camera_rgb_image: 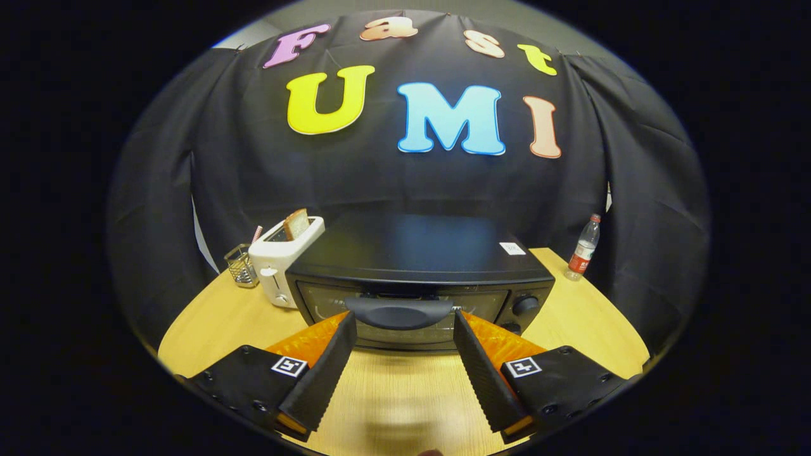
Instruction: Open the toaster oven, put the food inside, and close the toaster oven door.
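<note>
The hand-held gripper (403,320) is spread wide, its two fingers (329,367) flanking the toaster oven's door handle (400,311), one tip at each end of the bar. The tips look level with the handle ends and very close to them; whether they actually touch cannot be told, and nothing is pinched between them.

The toaster oven (412,272) sits on the wooden bench (393,392) straight ahead of the fingers, squarely facing them. Its glass door (405,316) is shut, the handle running across the door's upper part. Two control knobs (524,306) stand on the front panel just beyond the right finger's tip, and a small white label (512,248) lies on the oven's top near its right rear corner.

Beside the oven, to the left of the fingers and further back, stands a white pop-up toaster (282,266), touching or nearly touching the oven's side, with a slice of bread (296,223) sticking up from one slot. A small wire-mesh holder (241,265) stands just left of the toaster. Well apart on the other side, near the bench's far right edge, a plastic bottle (584,248) with a red label stands upright.
</note>
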Action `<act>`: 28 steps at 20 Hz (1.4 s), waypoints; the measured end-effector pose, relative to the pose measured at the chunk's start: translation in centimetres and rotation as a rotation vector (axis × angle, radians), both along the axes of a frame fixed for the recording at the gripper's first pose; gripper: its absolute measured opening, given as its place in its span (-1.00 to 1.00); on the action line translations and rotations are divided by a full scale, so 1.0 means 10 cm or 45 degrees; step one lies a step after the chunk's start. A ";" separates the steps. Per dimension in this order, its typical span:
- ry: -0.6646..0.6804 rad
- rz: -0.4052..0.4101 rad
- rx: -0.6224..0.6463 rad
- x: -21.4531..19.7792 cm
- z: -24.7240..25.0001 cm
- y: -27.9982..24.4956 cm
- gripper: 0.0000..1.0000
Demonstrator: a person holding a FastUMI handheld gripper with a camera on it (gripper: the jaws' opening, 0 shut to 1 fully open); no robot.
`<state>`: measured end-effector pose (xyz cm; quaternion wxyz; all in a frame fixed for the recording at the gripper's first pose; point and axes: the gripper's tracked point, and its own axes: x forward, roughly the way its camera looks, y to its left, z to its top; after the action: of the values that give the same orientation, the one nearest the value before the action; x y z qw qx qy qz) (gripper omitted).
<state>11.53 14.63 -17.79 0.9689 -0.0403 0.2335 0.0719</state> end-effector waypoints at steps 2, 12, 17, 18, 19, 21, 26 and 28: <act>-0.061 0.008 0.003 -0.07 0.21 -0.05 0.95; -0.261 -0.003 0.038 -0.56 0.94 -0.39 0.95; -0.321 -0.012 0.036 -0.81 1.16 -0.57 0.95; -0.332 -0.013 0.027 -0.85 1.20 -0.61 0.95; -0.345 -0.011 0.019 -0.89 1.23 -0.65 0.95; -0.368 -0.017 0.013 -0.97 1.29 -0.72 0.94; -0.410 -0.030 0.022 -1.15 1.39 -0.86 0.94; -0.422 -0.031 0.024 -1.19 1.41 -0.91 0.94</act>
<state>-0.41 5.58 -3.68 0.9952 -0.0396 0.0703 0.0548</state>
